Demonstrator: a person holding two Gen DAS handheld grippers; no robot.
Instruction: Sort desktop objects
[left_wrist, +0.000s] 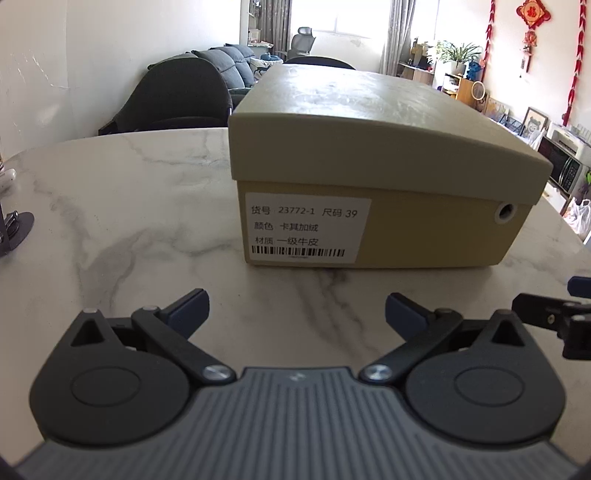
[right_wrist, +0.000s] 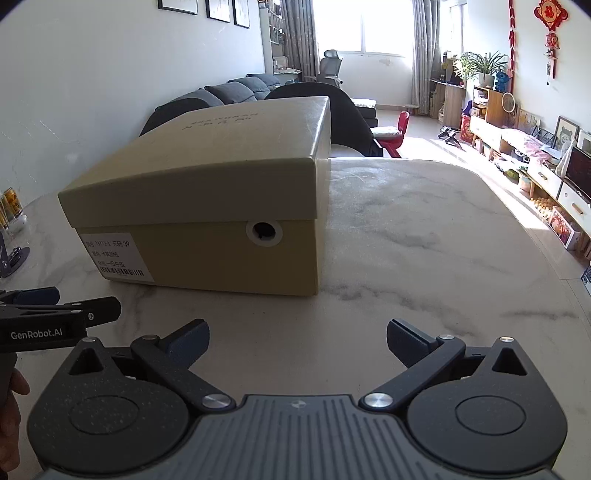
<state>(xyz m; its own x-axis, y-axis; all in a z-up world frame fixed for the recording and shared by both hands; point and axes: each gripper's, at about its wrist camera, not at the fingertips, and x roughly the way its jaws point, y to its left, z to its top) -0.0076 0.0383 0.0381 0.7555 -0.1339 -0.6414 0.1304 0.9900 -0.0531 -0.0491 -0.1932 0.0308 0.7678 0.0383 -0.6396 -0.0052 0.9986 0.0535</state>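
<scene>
Closed shoebox (left_wrist: 384, 162) near the middle of the marble table (left_wrist: 122, 221), label end facing both grippers. Left gripper (left_wrist: 295, 314) and right gripper (right_wrist: 297, 343) spread wide, empty, just short of the box. Sorting apparently not begun: lid on, nothing moved. Box contents hidden; items at the table's left edge cut off, hard to identify.

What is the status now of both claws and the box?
Left claw open, empty, short of shoe box. Right claw open, empty, beside it. Box lid on, box untouched on marble table. Nothing in the way.
</scene>
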